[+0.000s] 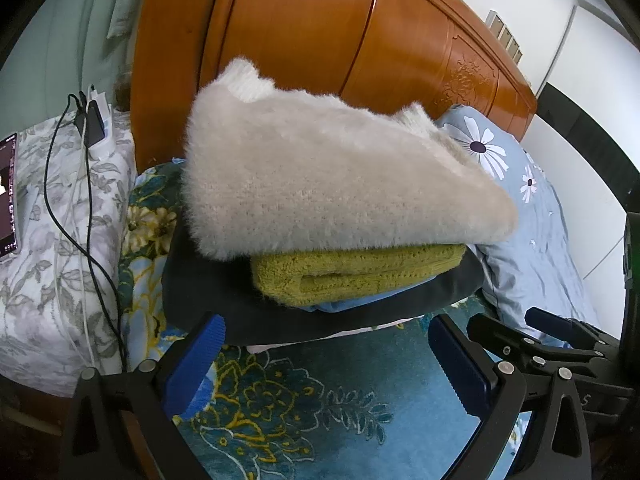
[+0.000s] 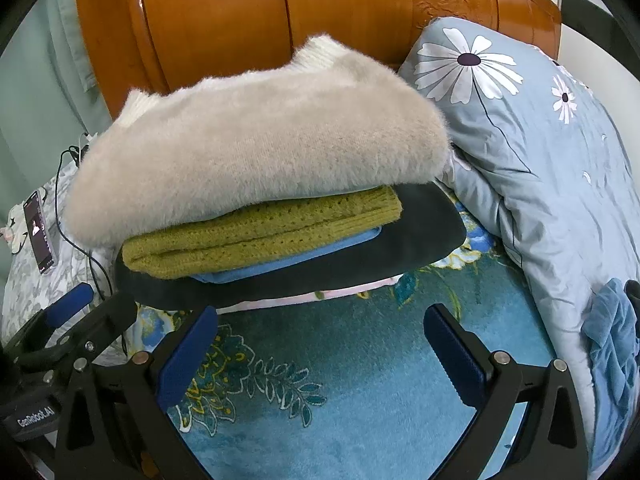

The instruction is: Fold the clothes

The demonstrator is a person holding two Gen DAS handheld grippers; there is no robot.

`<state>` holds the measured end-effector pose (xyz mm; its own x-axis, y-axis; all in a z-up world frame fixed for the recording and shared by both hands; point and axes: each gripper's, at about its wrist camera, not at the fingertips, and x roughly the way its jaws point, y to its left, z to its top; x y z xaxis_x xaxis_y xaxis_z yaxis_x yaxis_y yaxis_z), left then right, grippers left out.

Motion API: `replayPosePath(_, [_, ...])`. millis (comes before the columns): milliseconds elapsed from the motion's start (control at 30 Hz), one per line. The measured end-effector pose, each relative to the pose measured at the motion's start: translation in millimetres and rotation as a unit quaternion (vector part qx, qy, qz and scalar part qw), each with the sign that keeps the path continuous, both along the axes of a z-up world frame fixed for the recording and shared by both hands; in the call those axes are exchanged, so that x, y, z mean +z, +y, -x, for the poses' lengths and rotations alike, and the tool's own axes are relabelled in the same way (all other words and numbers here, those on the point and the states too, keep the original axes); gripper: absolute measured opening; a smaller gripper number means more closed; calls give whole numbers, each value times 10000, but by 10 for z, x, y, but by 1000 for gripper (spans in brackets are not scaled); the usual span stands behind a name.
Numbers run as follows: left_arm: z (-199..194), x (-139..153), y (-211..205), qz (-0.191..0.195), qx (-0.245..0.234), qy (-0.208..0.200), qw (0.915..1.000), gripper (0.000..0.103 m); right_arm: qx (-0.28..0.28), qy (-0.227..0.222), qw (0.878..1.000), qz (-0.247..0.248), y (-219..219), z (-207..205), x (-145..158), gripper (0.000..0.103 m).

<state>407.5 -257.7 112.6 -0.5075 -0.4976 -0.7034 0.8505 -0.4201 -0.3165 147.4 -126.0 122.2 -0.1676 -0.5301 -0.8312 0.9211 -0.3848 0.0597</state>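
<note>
Left wrist view: the left gripper [image 1: 324, 364] stands wide open with nothing between its blue pads [image 1: 196, 364], low over the teal floral bedspread [image 1: 320, 420]. Just ahead of the fingertips, not touching them, sits a stack of folded clothes near the head edge of the bed: a fluffy beige sweater [image 1: 320, 184] on top, an olive knit sweater [image 1: 352, 276] under it, a sliver of light blue garment [image 1: 344, 305] beneath that, then a dark garment [image 1: 224, 300] spreading widest. The stack backs against the wooden headboard [image 1: 304, 36]. The right gripper [image 1: 560, 340] shows at the lower right edge, close beside the left one. A floral pillow [image 1: 52, 216] at the left side carries a phone [image 1: 9, 196], its screen text too small to read, and black cables [image 1: 68, 184]. Right wrist view: the right gripper [image 2: 320, 352] is likewise spread wide and holds nothing, its tips just short of the stack's near edge. The beige sweater [image 2: 256, 152], olive sweater [image 2: 256, 236], light blue garment [image 2: 304, 256] and dark garment [image 2: 392, 256] lie in the same order, with a pale pink layer [image 2: 336, 294] at the bottom. A daisy-print blue quilt [image 2: 540, 160] is heaped at the right side. The left gripper [image 2: 76, 320] sits at the lower left; its body bears the label "GenRobot.AI".
</note>
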Motion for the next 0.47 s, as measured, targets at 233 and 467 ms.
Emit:
replayPosePath(233, [-3, 3, 15, 8, 36, -25, 10000, 103, 52, -38, 10000, 0, -12, -10, -14, 103])
replayPosePath(467, [-31, 21, 65, 122, 84, -44, 9999, 103, 75, -67, 9999, 21, 4, -15, -12, 103])
